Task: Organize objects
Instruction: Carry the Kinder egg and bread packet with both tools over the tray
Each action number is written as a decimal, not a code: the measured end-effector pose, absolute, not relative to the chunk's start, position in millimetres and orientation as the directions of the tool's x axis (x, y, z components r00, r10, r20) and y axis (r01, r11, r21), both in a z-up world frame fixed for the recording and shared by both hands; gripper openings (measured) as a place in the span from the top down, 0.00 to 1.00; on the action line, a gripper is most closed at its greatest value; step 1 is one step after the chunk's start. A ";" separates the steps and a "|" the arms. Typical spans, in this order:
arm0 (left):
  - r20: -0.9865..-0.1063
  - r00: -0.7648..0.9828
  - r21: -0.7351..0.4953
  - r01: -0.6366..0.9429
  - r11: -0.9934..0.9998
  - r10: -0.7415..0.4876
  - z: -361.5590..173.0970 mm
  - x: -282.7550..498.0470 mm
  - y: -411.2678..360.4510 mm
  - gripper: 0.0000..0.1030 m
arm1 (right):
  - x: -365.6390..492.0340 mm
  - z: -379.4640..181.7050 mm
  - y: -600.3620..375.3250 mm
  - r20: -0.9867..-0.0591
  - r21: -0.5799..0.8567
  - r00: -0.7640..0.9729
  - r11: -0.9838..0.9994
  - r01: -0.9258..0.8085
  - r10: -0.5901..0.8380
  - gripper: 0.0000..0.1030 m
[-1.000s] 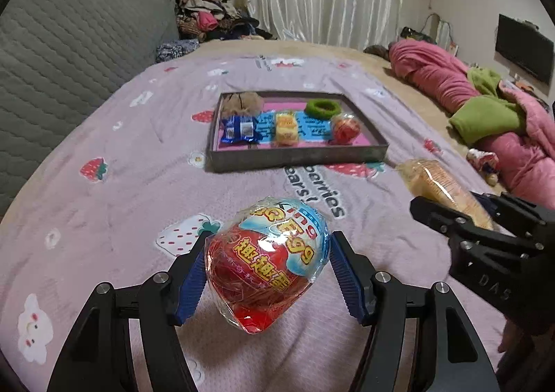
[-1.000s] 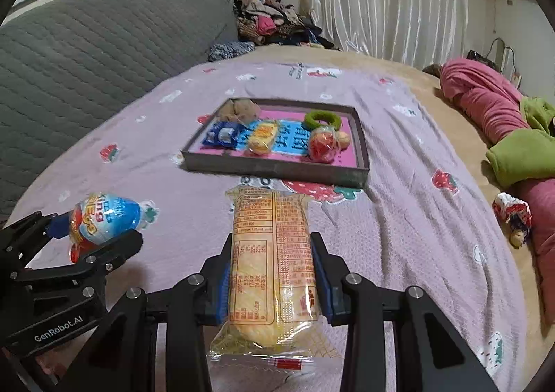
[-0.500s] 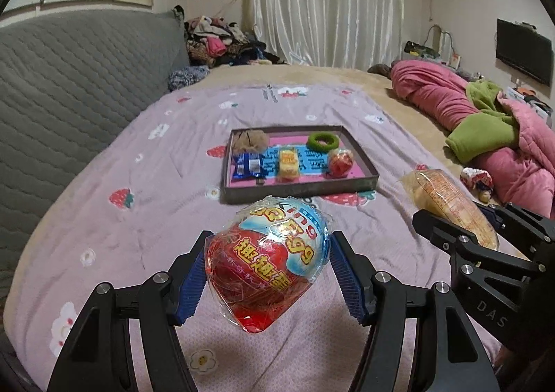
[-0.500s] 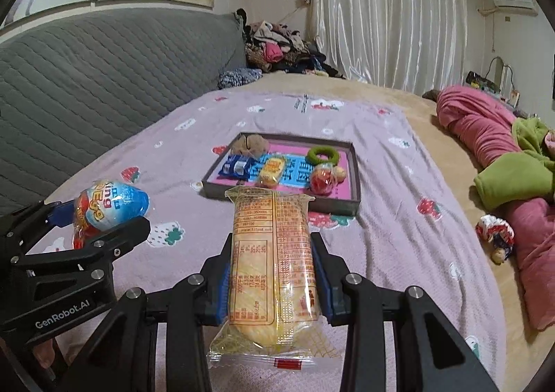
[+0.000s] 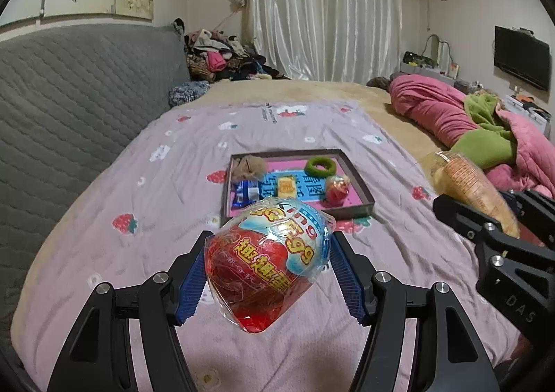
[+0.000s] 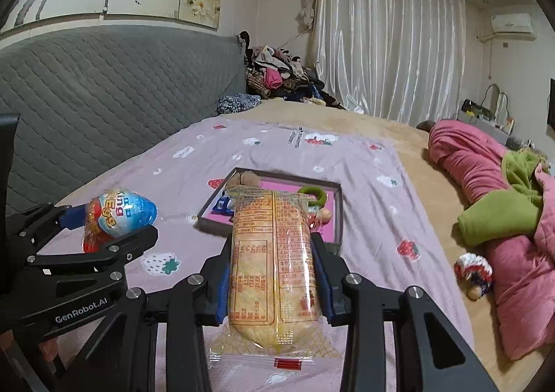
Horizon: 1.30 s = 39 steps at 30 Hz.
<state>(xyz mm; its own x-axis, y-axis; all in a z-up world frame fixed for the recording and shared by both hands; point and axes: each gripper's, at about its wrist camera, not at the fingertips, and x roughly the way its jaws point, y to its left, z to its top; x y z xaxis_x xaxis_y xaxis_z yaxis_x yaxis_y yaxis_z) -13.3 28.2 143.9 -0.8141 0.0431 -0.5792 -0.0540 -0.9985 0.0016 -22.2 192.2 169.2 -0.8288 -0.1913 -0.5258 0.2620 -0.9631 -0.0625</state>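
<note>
From the left wrist camera, the left gripper (image 5: 267, 267) is clamped on a wrapped toy egg (image 5: 267, 263), red below and blue-white above under crinkled clear film. The egg sits between the two blue ribbed pads (image 5: 189, 284), each pad pressing a flank; its blunt red end hangs below the fingers and its blue cap rises above them and tilts to the right. It is held in the air over the lilac strawberry-print blanket (image 5: 138, 191). Beyond it on the blanket lies a shallow dark-rimmed tray (image 5: 360, 184) with a pink floor, holding a brown fuzzy thing, a blue packet, a yellow packet, a green ring (image 5: 321, 166) and a small red wrapped ball. At the right edge the right gripper (image 5: 485, 215) shows side-on, with the end of an orange-tan snack packet (image 5: 468, 184) sticking up past its fingers.

From the right wrist camera, the right gripper (image 6: 274, 274) is closed narrowly on the long snack packet (image 6: 274, 253), which stands lengthwise along the fingers. The pads grip its lower half on both long sides. Its sealed clear end trails down toward the camera and its top end covers the middle of the tray (image 6: 338, 208). At the left, the left gripper (image 6: 104, 229) holds the egg (image 6: 118, 215) up off the blanket. A pink and green quilt (image 6: 503, 205) lies heaped at the right.
</note>
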 end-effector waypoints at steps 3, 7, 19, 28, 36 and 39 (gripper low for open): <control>-0.571 -0.820 0.005 -0.054 -0.999 0.042 150.1 -19.2 28.2 0.34 | -28.1 176.3 192.0 -0.515 -0.071 -0.835 -0.961 0.266 -0.193 0.61; -0.562 -0.826 0.006 -0.057 -0.998 0.044 158.0 -32.2 26.5 0.34 | -38.3 182.6 191.4 -0.506 -0.066 -0.836 -0.957 0.283 -0.212 0.61; -0.538 -0.842 0.027 -0.059 -0.998 0.035 182.8 -103.6 28.9 0.34 | -98.3 198.0 184.0 -0.498 -0.079 -0.838 -0.951 0.298 -0.221 0.61; -0.520 -0.853 -0.004 -0.052 -0.999 0.046 209.8 -161.7 23.4 0.34 | -147.3 219.1 178.6 -0.473 -0.113 -0.857 -0.950 0.292 -0.207 0.61; -0.531 -0.847 -0.020 -0.026 -0.999 0.033 203.9 -209.2 12.7 0.34 | -184.5 221.4 181.3 -0.465 -0.099 -0.859 -0.952 0.291 -0.214 0.61; -0.546 -0.837 -0.013 -0.012 -1.000 0.018 189.5 -229.6 8.3 0.34 | -204.9 212.9 179.1 -0.474 -0.081 -0.852 -0.953 0.291 -0.220 0.61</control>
<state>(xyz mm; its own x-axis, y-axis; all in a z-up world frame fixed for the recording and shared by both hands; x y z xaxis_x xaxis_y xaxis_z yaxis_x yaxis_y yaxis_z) -229.6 8.3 189.5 -0.8374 0.0175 -0.5464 -0.0123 -0.9998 -0.0132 -204.9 179.1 212.9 -0.8524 -0.2199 -0.4745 0.2911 -0.9532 -0.0813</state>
